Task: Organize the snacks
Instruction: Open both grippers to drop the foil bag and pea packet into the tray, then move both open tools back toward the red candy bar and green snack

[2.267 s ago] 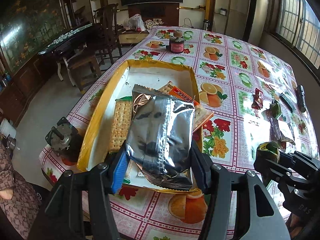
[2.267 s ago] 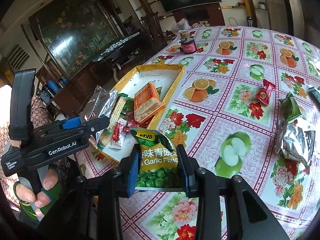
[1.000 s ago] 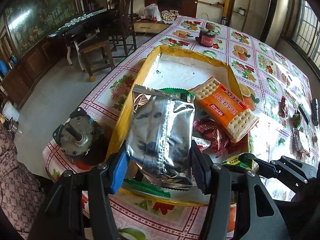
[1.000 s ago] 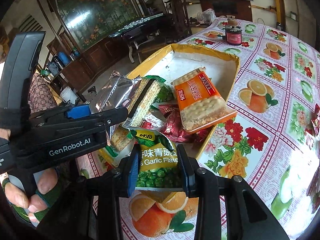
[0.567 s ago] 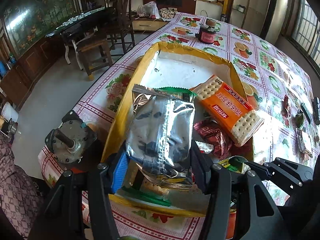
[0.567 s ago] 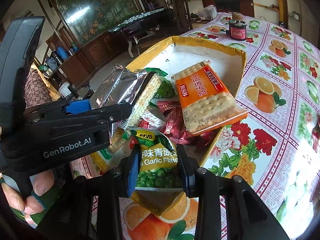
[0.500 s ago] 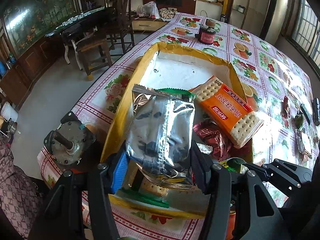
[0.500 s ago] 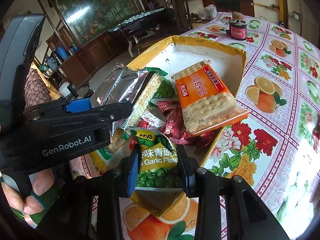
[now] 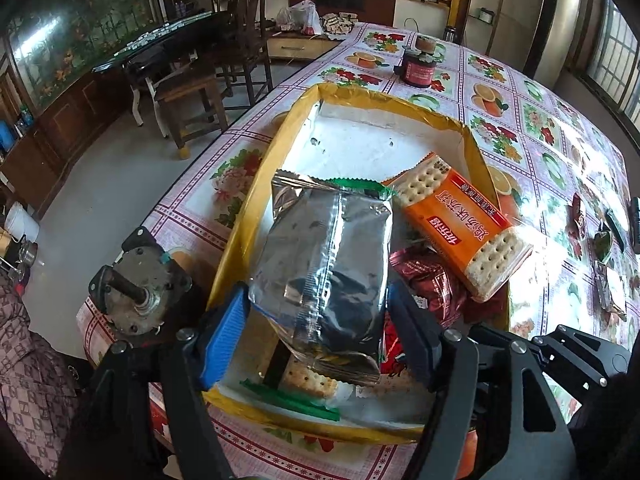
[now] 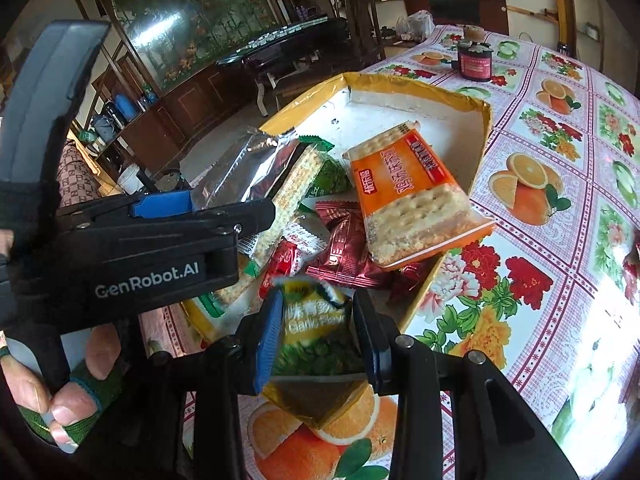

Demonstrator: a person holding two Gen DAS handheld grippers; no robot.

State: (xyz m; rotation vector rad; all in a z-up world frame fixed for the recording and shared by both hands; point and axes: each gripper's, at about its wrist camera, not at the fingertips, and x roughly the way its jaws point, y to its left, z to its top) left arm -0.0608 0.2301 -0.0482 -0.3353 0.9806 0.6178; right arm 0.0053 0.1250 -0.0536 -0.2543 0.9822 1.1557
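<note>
My left gripper [image 9: 316, 332] is shut on a silver foil snack bag [image 9: 324, 272] and holds it over the near end of a yellow-rimmed white box [image 9: 360, 144]. The box holds an orange cracker pack [image 9: 460, 228], red wrapped sweets [image 9: 424, 284] and a green-trimmed cracker pack [image 9: 304, 380]. My right gripper [image 10: 316, 336] is around a green pea snack bag [image 10: 316, 332], which looks blurred between the pads over the box's near corner [image 10: 316, 408]. The left gripper [image 10: 168, 236] and its foil bag [image 10: 248, 168] also show in the right wrist view.
A grey motor [image 9: 136, 288] sits at the table corner left of the box. A dark red jar [image 9: 418, 66] stands beyond the box. Loose snack packets [image 9: 600, 240] lie on the flowered tablecloth at right. A wooden chair [image 9: 192, 92] stands beside the table.
The pea bag has gone blurred and sits lower between the right pads, which look slightly wider apart. The left gripper still holds the foil bag over the box.
</note>
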